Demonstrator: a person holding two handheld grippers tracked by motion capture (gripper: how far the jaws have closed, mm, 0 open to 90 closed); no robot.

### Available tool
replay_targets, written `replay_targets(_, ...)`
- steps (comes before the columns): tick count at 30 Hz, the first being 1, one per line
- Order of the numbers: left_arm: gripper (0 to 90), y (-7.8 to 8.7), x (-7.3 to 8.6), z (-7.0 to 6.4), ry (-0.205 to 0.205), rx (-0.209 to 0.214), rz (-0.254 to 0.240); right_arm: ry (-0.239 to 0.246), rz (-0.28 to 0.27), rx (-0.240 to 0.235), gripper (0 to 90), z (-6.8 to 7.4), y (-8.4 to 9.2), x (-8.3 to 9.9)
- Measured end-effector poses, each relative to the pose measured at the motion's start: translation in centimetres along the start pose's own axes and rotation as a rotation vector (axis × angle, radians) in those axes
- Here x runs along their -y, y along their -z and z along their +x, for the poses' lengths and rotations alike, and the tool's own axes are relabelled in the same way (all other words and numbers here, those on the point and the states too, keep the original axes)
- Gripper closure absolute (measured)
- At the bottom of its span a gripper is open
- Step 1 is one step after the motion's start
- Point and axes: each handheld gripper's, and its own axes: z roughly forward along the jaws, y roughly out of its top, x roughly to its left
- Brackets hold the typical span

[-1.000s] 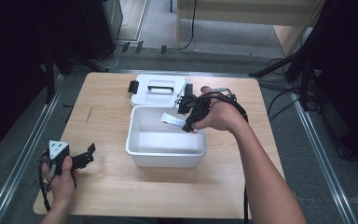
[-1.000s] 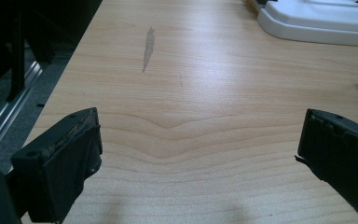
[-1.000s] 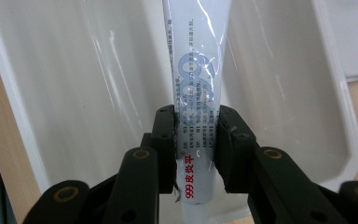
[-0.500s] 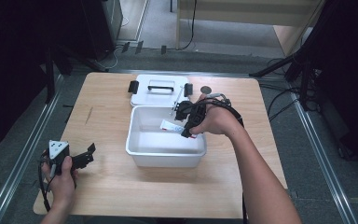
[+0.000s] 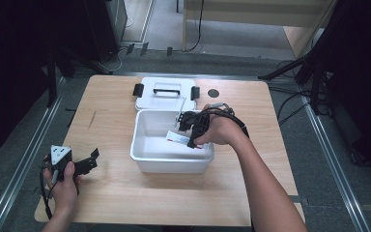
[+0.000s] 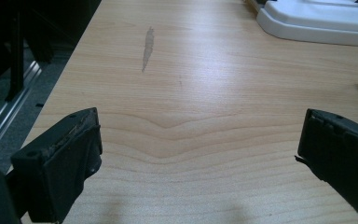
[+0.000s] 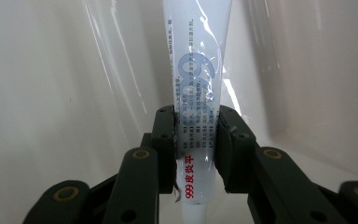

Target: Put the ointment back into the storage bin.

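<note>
A white plastic bin stands open in the middle of the wooden table. My right gripper reaches down into it, shut on a white ointment tube with blue and red print. The tube hangs low inside the bin, its far end close to the bin's white wall. The bin's lid, with a black handle and clips, lies flat just behind the bin. My left gripper rests at the table's front left, open, with bare wood between its jaws.
The table top has a dark grommet at the back right. A metal rail runs along the floor on the left. Cables and a stand are on the floor at the right. The lid's edge lies ahead of the left gripper.
My right gripper has moved toward me and down into the bin with the tube, from the back rim to low inside it. The left gripper has stayed still.
</note>
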Motion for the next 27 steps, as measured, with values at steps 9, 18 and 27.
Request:
replay_targets(9, 0.2, 0.00, 0.00, 0.02, -0.001, 0.001, 0.001, -0.014, 0.014, -0.028, 72.0, 0.07, -0.65, -0.14)
replay_targets(18, 0.3, -0.01, -0.01, 0.01, 0.000, 0.000, 0.001, -0.002, 0.058, -0.006, 71.8, 0.58, -0.95, -0.40)
replay_targets(27, 0.3, -0.01, -0.02, 0.05, 0.004, 0.001, 0.003, -0.078, 0.033, 0.014, 72.0, 0.04, -0.84, -0.28)
